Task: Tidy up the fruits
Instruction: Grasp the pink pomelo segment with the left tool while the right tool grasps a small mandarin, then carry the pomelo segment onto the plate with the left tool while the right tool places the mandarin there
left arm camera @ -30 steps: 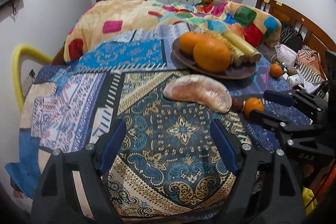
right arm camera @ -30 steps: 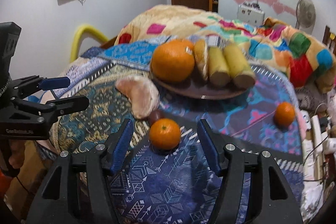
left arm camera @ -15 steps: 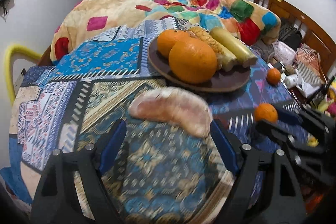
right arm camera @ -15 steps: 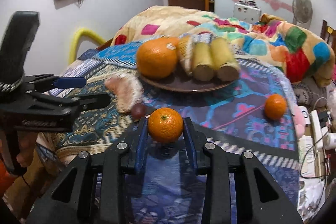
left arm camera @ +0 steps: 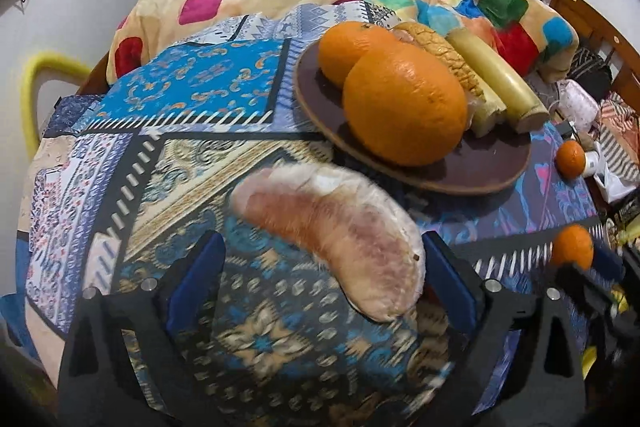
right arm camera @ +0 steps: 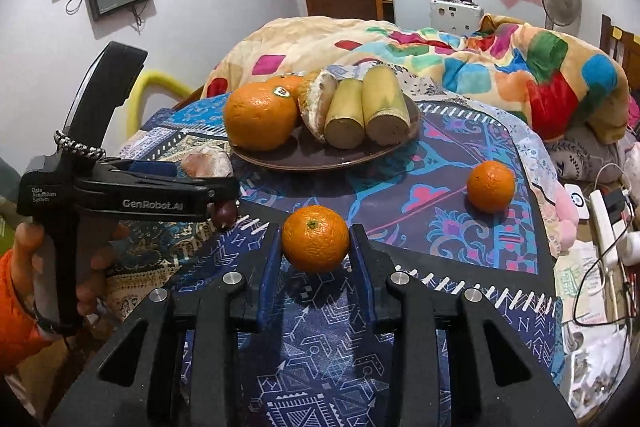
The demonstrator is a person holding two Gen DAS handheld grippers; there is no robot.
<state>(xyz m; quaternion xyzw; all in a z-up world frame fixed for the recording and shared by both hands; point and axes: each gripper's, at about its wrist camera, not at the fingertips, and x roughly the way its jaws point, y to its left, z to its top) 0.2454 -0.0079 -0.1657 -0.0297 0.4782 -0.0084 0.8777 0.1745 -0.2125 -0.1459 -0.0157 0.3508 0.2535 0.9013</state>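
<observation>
Plate (right arm camera: 280, 163) holding oranges (right arm camera: 258, 117), right tongs (right arm camera: 316, 267) gripping mandarin (right arm camera: 315, 239), left tongs (left arm camera: 322, 281) opening around pomelo segment (left arm camera: 340, 231)

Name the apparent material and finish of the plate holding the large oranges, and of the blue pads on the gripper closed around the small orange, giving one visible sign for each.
Plate: probably wood or matte ceramic; dull dark brown, paler rim edge, no glare. Blue pads on the right gripper, closed on the small orange: probably soft rubber or foam; flat matte colour, no shine.
</observation>
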